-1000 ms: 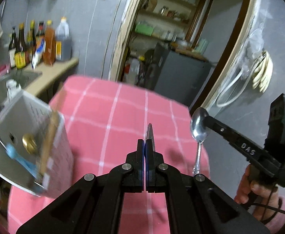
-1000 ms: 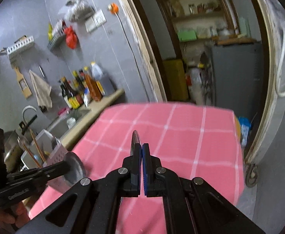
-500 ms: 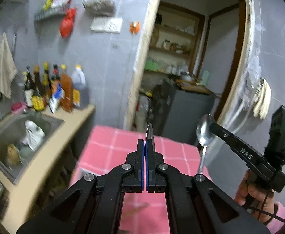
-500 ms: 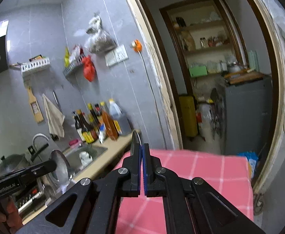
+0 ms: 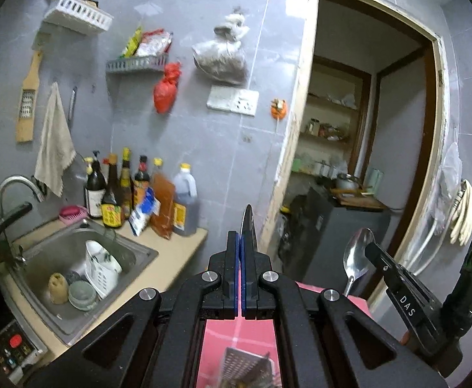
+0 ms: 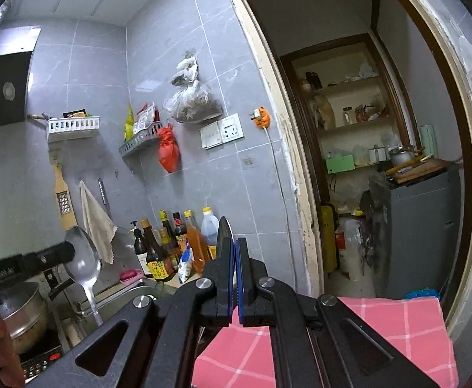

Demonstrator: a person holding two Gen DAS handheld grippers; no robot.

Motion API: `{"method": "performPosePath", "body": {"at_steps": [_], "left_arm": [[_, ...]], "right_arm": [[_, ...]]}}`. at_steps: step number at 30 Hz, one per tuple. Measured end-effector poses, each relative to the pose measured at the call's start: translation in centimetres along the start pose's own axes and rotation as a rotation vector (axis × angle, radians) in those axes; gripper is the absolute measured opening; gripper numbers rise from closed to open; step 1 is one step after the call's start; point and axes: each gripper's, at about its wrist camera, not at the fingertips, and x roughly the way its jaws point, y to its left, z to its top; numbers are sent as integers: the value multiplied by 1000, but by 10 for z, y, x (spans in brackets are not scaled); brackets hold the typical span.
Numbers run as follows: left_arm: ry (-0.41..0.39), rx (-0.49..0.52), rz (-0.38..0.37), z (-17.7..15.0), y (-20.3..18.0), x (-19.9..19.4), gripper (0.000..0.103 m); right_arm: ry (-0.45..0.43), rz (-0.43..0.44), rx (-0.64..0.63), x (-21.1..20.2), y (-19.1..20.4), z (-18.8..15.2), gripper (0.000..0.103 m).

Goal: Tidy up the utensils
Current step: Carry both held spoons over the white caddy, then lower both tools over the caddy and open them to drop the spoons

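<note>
Both grippers are raised well above the bench [image 6: 407,320], each with fingers pinched on a spoon bowl, handle hanging down. The left gripper [image 5: 241,271] holds the larger spoon [image 6: 83,258]; the right gripper [image 6: 235,286] holds the smaller spoon [image 5: 357,257].

Risk: each polished steel bowl is smooth and curved, so the flat blue pads grip a small contact patch. A quick swing is likely to pivot the spoon or let it slip.

Risk: the perforated metal holder [image 5: 247,367] on the pink checked cloth sits low, largely hidden. Lowering blind could catch a handle on its rim.
</note>
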Motion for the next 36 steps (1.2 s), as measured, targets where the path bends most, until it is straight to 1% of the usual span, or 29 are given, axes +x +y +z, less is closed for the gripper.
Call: {"method": "performPosePath", "body": {"at_steps": [3, 5, 9, 13, 17, 24, 30, 36], "left_arm": [[-29, 45, 37, -6, 2, -3, 0], [-57, 103, 67, -15, 0, -3, 0], [-66, 169, 84, -39, -6, 6, 0], [-75, 226, 94, -62, -11, 13, 0], [-86, 280, 96, -77, -14, 15, 0], [-104, 341, 82, -94, -17, 15, 0], [-89, 376, 62, -104, -19, 15, 0], [-45, 370, 47, -108, -16, 15, 0]], "right_arm": [[-17, -16, -19, 6, 7, -2, 2], [-33, -30, -44, 10, 13, -6, 2], [-41, -36, -103, 23, 25, -21, 2], [-35, -19, -173, 30, 36, -37, 2], [-18, 10, -211, 33, 43, -51, 2], [5, 28, -230, 31, 48, -65, 2], [35, 35, -241, 27, 49, -73, 2], [68, 55, -236, 23, 48, -77, 2]]}}
